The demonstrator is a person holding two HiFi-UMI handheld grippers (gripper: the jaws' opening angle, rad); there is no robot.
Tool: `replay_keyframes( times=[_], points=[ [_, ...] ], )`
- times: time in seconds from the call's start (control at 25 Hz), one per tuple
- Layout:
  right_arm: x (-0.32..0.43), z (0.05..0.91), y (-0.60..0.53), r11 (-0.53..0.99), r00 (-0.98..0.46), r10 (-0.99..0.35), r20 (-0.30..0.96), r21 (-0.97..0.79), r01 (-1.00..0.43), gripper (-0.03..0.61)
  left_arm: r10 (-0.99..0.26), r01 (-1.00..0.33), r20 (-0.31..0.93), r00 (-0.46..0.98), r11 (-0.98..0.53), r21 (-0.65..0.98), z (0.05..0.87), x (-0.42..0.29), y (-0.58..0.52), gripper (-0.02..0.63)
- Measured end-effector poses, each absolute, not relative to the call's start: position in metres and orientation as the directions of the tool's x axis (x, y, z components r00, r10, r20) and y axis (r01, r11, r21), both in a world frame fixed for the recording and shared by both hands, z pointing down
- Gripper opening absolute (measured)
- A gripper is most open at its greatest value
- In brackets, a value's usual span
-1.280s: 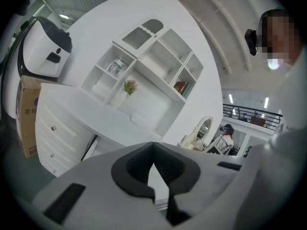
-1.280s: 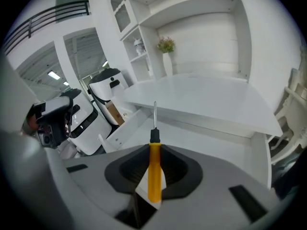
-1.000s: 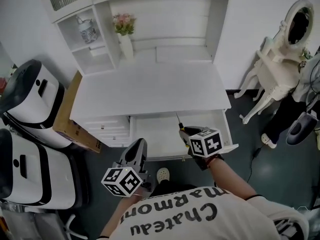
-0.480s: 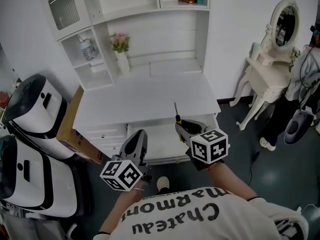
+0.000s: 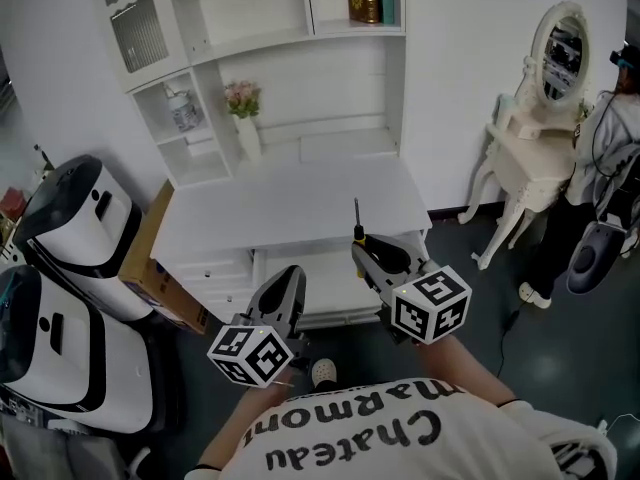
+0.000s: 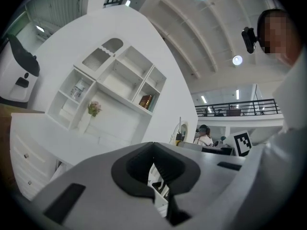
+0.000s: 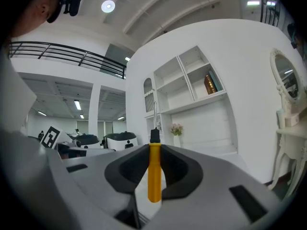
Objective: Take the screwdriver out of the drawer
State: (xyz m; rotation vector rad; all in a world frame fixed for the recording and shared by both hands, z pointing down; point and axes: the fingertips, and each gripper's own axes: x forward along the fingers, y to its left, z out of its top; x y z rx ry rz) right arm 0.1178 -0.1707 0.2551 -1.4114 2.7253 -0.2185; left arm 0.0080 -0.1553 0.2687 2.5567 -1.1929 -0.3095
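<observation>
The screwdriver (image 7: 154, 174) has a yellow handle, a black collar and a thin metal shaft pointing up. My right gripper (image 7: 154, 163) is shut on its handle. In the head view the right gripper (image 5: 372, 255) holds the screwdriver (image 5: 357, 230) upright above the open white drawer (image 5: 325, 273), at the desk's front edge. My left gripper (image 5: 285, 290) hangs lower left of it, in front of the drawer. In the left gripper view the left gripper (image 6: 153, 161) has its jaws together with nothing between them.
The white desk (image 5: 290, 203) carries a shelf unit with a flower vase (image 5: 244, 118) and books. Two white machines (image 5: 60, 228) and a cardboard box (image 5: 150, 258) stand left. A white vanity with a mirror (image 5: 545, 118) and a person (image 5: 612, 158) are right.
My right gripper has risen out of the drawer with the screwdriver, which now stands in front of the desk top. The left gripper has barely moved. The head view has tilted up.
</observation>
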Motion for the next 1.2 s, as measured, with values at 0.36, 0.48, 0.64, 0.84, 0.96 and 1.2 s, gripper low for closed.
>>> replay_keyframes(
  times=[0.36, 0.48, 0.64, 0.84, 0.96, 1.2],
  points=[
    [0.135, 0.276, -0.138, 0.567, -0.588, -0.808, 0.038, -0.222, -0.793, 0.084, -0.779, -0.715, -0.044, 0.626, -0.595, 0.368, 0.279, 0.020, -0.120, 0.022],
    [0.139, 0.285, -0.128, 0.563, -0.590, -0.806, 0.057, -0.238, -0.792, 0.084, -0.785, -0.717, -0.046, 0.618, -0.586, 0.378, 0.284, 0.021, -0.109, 0.022],
    [0.143, 0.297, -0.122, 0.546, -0.577, -0.811, 0.100, -0.229, -0.806, 0.084, -0.787, -0.718, -0.031, 0.616, -0.577, 0.390, 0.292, 0.022, -0.101, 0.021],
    [0.141, 0.309, -0.115, 0.538, -0.571, -0.810, 0.135, -0.217, -0.814, 0.084, -0.792, -0.725, -0.011, 0.611, -0.565, 0.395, 0.302, 0.018, -0.092, 0.021],
    [0.140, 0.315, -0.113, 0.533, -0.567, -0.810, 0.149, -0.218, -0.818, 0.084, -0.795, -0.726, 0.001, 0.607, -0.555, 0.407, 0.308, 0.014, -0.091, 0.021],
    [0.135, 0.328, -0.111, 0.528, -0.558, -0.809, 0.187, -0.187, -0.828, 0.084, -0.797, -0.721, 0.021, 0.604, -0.534, 0.441, 0.322, 0.008, -0.090, 0.021]
  ],
)
